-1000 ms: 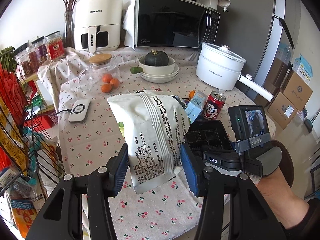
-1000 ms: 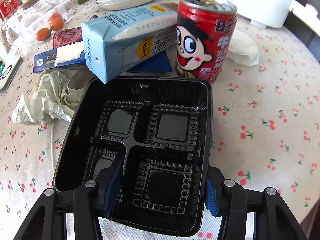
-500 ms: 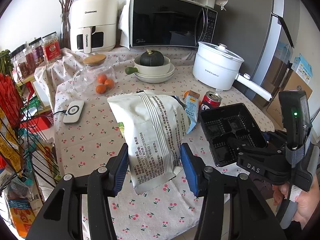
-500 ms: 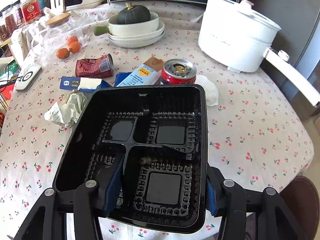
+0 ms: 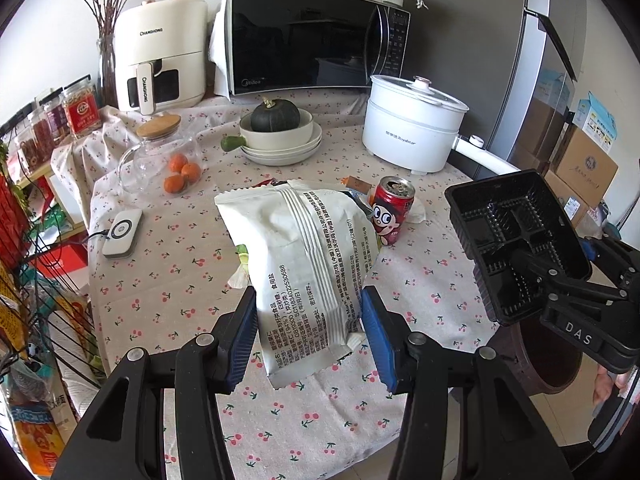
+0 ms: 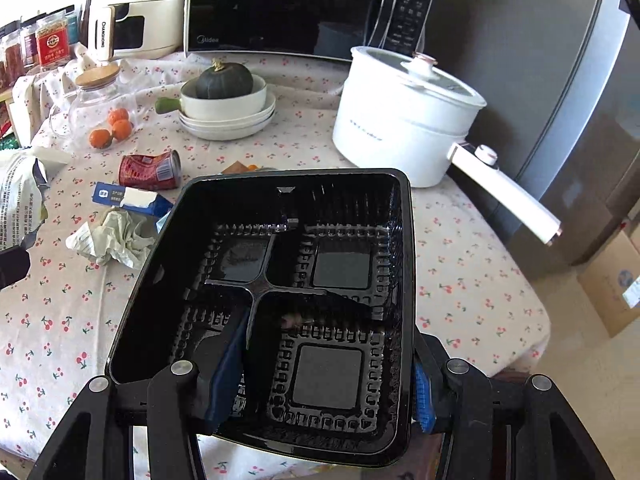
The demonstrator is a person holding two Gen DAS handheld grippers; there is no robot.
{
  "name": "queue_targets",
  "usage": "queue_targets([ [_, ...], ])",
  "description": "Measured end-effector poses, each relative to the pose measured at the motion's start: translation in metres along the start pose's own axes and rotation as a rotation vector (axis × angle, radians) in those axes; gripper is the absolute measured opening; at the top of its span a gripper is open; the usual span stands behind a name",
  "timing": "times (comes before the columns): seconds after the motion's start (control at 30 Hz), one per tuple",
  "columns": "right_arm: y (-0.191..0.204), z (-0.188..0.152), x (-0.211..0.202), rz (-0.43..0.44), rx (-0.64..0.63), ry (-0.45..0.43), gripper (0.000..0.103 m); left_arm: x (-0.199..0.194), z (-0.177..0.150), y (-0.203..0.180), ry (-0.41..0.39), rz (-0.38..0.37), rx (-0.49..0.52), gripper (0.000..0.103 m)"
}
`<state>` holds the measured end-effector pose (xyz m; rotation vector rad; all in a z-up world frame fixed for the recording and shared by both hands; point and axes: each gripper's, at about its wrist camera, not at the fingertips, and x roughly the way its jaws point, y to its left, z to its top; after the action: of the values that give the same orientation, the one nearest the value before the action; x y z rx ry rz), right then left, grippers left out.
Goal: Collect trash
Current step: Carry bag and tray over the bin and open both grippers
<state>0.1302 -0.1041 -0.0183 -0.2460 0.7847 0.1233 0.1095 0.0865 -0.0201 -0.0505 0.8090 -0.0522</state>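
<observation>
Left gripper (image 5: 308, 334) fingers are clamped on the lower end of a white crinkled foil snack bag (image 5: 304, 264) with black printed text; blue pads press both sides. The bag is held up above the cherry-print tablecloth (image 5: 168, 280), not resting on it. Behind the bag stands an upright red drink can (image 5: 391, 210) with a cartoon face, and a white crumpled tissue (image 5: 416, 214) lies just beside the can. At right in the same view, the right gripper carries a black plastic four-compartment food tray (image 5: 516, 240), lifted off the table past its edge, above a dark brown round bin (image 5: 552, 364).

Right wrist view: right gripper (image 6: 320, 392) is pinching the near-right part of the tray (image 6: 280, 280), one finger inside the tray, the other outside its right wall. The tray is tilted, open side toward the camera. On the table to the left lie a crushed red can on its side (image 6: 150, 170), a blue-and-white flat carton (image 6: 132, 198) just in front of it, and a crumpled white paper wad (image 6: 114, 240). The snack bag shows at the left edge.
</observation>
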Motion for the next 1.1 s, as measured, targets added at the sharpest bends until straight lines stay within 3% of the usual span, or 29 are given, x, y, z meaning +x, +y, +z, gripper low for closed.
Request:
queue_targets([
  [0.43, -0.053, -0.027, -0.013, -0.064, 0.016, 0.019, 0.059, 0.018, 0.001, -0.062, 0.045, -0.078, 0.057, 0.053],
  [1.1, -0.175, -0.105, -0.01, -0.177, 0.172, 0.158, 0.059, 0.052, -0.019, -0.212, 0.125, -0.228, 0.226, 0.053],
])
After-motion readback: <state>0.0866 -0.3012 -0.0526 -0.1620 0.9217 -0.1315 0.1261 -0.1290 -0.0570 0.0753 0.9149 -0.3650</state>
